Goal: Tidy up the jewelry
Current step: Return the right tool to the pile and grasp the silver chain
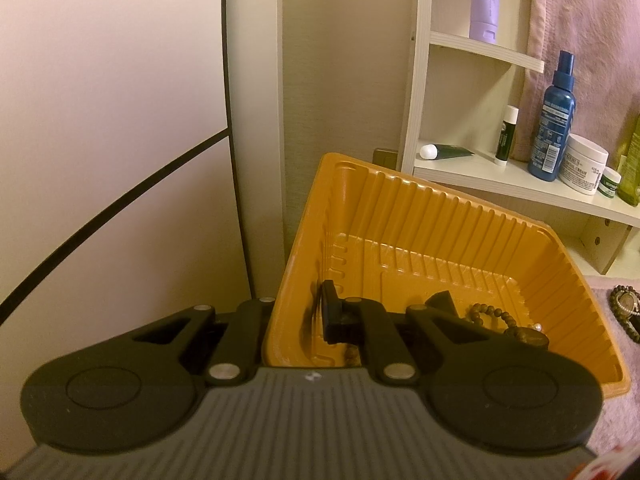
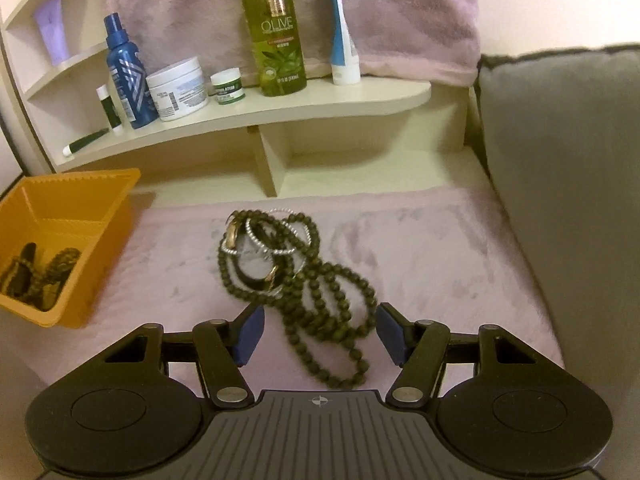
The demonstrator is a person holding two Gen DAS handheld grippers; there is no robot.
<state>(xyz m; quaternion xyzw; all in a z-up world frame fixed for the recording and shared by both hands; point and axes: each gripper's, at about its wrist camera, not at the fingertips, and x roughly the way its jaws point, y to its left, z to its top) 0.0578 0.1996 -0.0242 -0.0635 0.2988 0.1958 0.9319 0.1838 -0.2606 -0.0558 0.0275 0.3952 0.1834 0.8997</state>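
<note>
An orange ribbed tray [image 1: 460, 220] stands tilted by the wall. My left gripper [image 1: 320, 314] is shut on its left wall, one finger [image 1: 332, 312] inside and the other hidden outside. A brown bead bracelet [image 1: 494, 316] and a pearl [image 1: 538, 326] lie in it. On the pink cloth [image 2: 440, 248] lies a heap of dark bead strands [image 2: 320, 304], silver bangles [image 2: 272, 236] and a black and gold bangle [image 2: 256, 280]. My right gripper [image 2: 320, 334] is open, its blue pads [image 2: 250, 334] on either side of the strands' near loops and apart from them. The tray [image 2: 80, 216] shows at the left.
A cream shelf [image 2: 280, 108] behind the heap carries an olive bottle [image 2: 276, 28], a blue spray bottle [image 2: 126, 76], a white jar [image 2: 178, 88] and small tubes. A grey cushion [image 2: 560, 200] walls the right side. A pink towel [image 2: 200, 12] hangs behind.
</note>
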